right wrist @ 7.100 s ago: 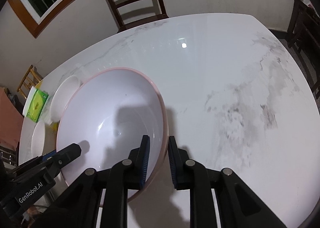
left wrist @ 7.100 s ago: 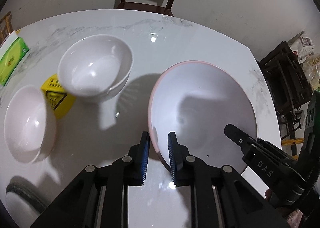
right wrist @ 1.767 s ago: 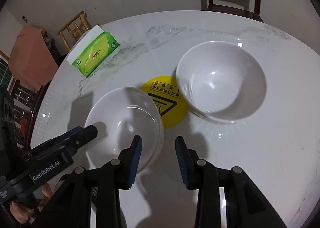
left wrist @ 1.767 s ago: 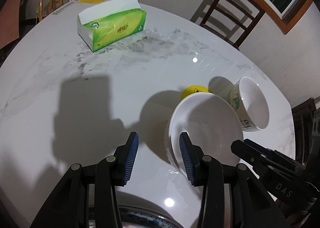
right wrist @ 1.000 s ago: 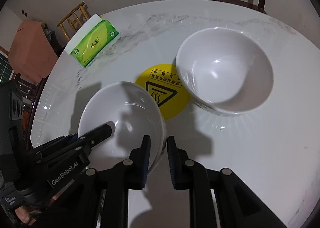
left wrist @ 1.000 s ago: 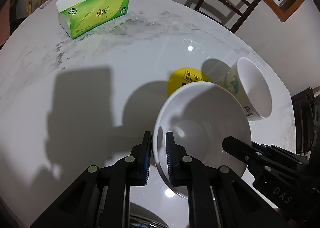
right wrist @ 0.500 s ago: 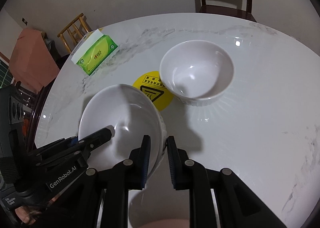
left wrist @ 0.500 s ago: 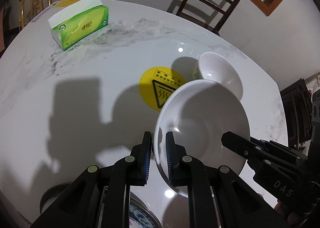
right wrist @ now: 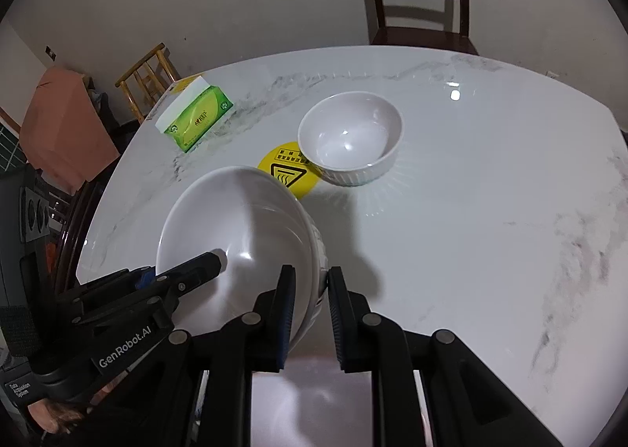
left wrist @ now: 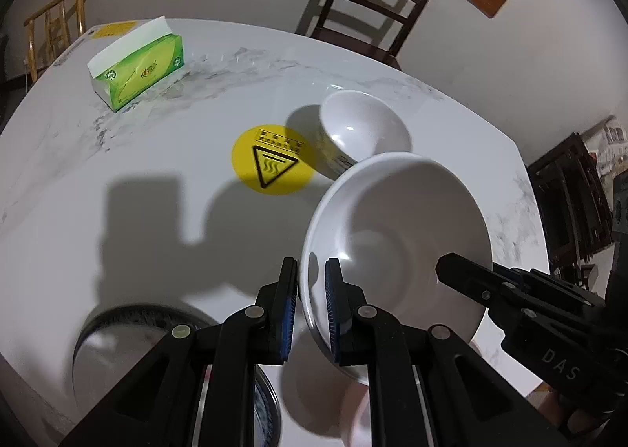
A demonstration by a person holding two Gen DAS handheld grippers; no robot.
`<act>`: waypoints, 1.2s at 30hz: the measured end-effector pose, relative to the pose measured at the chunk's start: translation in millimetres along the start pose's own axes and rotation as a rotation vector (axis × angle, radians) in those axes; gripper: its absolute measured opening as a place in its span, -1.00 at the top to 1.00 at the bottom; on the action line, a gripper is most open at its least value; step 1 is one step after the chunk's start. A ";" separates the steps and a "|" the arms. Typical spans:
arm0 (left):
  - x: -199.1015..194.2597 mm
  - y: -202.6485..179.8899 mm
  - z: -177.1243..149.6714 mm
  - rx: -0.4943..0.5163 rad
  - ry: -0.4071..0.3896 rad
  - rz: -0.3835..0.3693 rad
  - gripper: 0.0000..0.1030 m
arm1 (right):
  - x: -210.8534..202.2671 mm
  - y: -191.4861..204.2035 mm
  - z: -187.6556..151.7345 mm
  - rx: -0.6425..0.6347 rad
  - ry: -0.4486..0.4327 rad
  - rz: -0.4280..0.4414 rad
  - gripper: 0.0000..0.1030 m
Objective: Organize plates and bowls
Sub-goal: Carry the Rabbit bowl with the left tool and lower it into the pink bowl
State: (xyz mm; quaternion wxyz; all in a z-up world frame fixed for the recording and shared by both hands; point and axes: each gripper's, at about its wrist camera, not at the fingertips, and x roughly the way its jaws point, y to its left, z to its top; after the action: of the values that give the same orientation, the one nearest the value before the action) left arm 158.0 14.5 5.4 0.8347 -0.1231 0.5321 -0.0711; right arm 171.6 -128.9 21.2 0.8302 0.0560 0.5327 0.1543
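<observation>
Nearest, only the left wrist view shows a dark-rimmed plate (left wrist: 117, 333) low at the table's near edge. The left gripper (left wrist: 310, 282) and right gripper (right wrist: 310, 290) each pinch opposite rims of one white bowl (right wrist: 235, 243), jaws nearly closed on it; it is raised above the marble table (right wrist: 490, 180), mouth upward. Beyond lie a yellow sticker (right wrist: 288, 172), a second bowl (right wrist: 349, 137) upright, then a green tissue box (left wrist: 137, 70).

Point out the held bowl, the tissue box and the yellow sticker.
held bowl (left wrist: 396, 235): left wrist view, inner wall of the bowl.
tissue box (left wrist: 141, 72): left wrist view, green front face.
yellow sticker (left wrist: 271, 164): left wrist view, warning triangle at its middle.
</observation>
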 end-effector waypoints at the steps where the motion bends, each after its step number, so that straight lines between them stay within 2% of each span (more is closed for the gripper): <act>1: -3.4 -3.8 -3.3 0.009 -0.001 -0.002 0.78 | -6.7 -0.5 -4.9 0.001 -0.007 -0.005 0.66; 10: -29.4 -31.9 -52.0 0.074 0.007 -0.028 0.78 | -39.7 -11.8 -56.2 0.045 -0.028 -0.003 0.66; 21: -20.3 -51.4 -103.9 0.124 0.048 -0.021 0.78 | -40.8 -25.8 -116.0 0.113 -0.032 -0.063 0.66; 27: -10.6 -50.8 -111.1 0.121 0.068 -0.011 0.78 | -31.3 -31.9 -132.0 0.137 -0.009 -0.069 0.66; 36: 2.1 -53.5 -113.2 0.130 0.081 0.021 0.78 | -18.6 -36.2 -134.2 0.148 0.008 -0.080 0.66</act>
State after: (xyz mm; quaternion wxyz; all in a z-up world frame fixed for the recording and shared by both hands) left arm 57.0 -52.1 -27.1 0.8194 -0.0602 0.5610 -0.1015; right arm 50.6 -178.6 -29.2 0.8271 0.0949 0.5479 0.0815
